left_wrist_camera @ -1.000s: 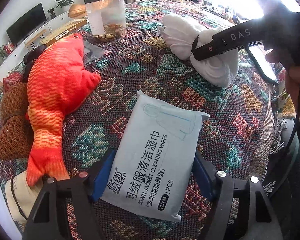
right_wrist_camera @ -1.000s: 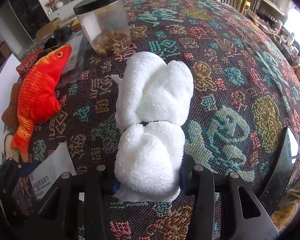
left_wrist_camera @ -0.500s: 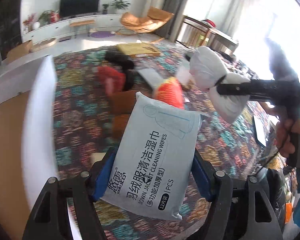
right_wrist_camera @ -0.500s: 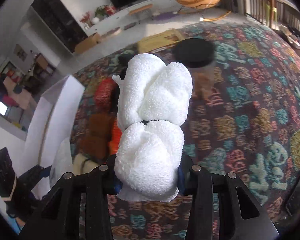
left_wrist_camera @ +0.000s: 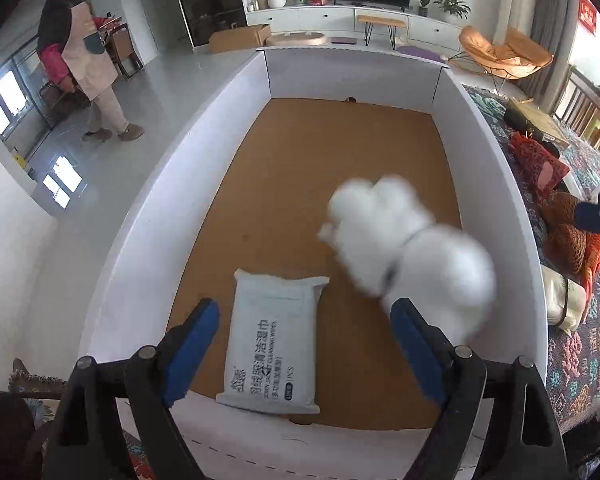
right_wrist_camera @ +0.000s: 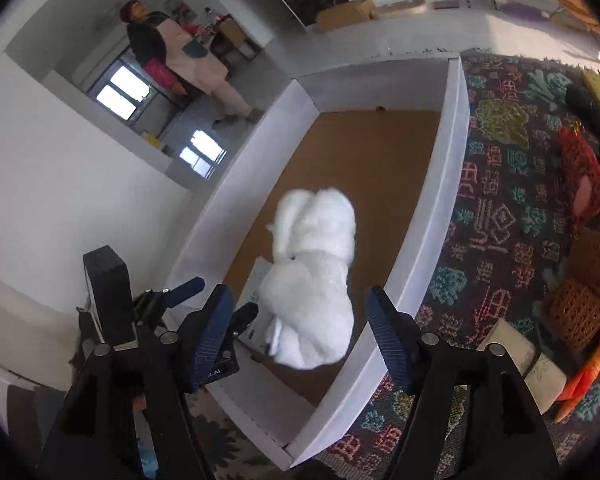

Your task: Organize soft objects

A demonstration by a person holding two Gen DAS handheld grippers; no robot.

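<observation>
Box (left_wrist_camera: 496, 152) holds wipes pack (left_wrist_camera: 272, 340); white towel bundle (left_wrist_camera: 412, 248) blurred above floor.

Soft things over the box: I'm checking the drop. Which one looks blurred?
The white fluffy towel bundle on the right of the cardboard box looks blurred; the flat pack of cleaning wipes beside it is sharp.

wipes pack (left_wrist_camera: 271, 340): flat in white box (left_wrist_camera: 148, 216) | fluffy white towel (left_wrist_camera: 412, 256): blurred, over box
</observation>
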